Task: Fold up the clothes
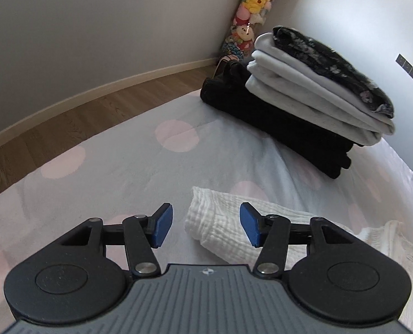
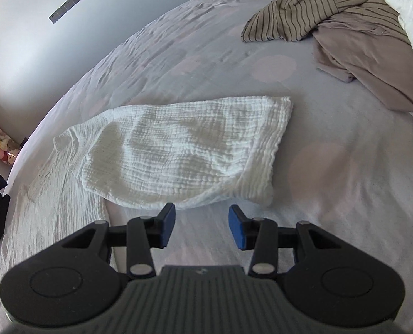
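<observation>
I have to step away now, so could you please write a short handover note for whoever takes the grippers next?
Left gripper: open, holding nothing, hovering over one end of the white muslin cloth.
Right gripper: open, holding nothing, just short of that cloth's near edge.
The cloth lies partly folded on the dotted bedsheet.
Done: a folded stack of black, grey and dark patterned clothes sits near the bed's far corner.
Left: finish the white cloth, then the striped garment, the taupe garment and the rest of the unfolded pile.
</observation>
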The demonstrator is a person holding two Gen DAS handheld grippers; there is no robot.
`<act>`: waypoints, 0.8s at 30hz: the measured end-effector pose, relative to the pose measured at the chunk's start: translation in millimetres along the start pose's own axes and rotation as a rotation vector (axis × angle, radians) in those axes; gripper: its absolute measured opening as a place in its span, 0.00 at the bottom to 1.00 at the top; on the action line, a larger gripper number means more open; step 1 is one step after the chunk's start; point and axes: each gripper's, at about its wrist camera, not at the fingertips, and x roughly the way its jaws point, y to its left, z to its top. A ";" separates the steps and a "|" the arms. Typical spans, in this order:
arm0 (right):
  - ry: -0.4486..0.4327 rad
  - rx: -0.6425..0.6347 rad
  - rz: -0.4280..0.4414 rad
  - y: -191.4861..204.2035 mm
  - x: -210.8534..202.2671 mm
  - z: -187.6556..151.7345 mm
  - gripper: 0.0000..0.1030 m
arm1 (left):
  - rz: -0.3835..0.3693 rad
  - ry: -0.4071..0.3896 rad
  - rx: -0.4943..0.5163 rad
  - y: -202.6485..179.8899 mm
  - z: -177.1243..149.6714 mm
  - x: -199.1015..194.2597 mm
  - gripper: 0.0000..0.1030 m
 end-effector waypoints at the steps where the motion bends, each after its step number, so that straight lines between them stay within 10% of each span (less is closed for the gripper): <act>1: 0.005 -0.005 0.002 1.0 1.8 -0.3 0.45 | 0.003 0.004 -0.005 0.0 -1.6 7.9 0.61; 4: 0.015 -0.007 0.008 1.6 5.7 -0.8 0.45 | 0.002 0.008 -0.008 -2.0 -5.9 25.8 0.58; 9: 0.015 0.019 0.030 -3.3 8.8 -1.0 0.45 | -0.020 0.015 0.002 -17.4 -3.6 28.4 0.11; 19: 0.014 0.115 0.130 -18.7 11.8 -0.3 0.45 | -0.147 -0.184 0.233 -129.5 47.2 -82.9 0.10; 24: -0.003 0.157 0.193 -26.1 6.7 -0.9 0.45 | -0.217 -0.161 0.376 -223.1 50.7 -131.9 0.10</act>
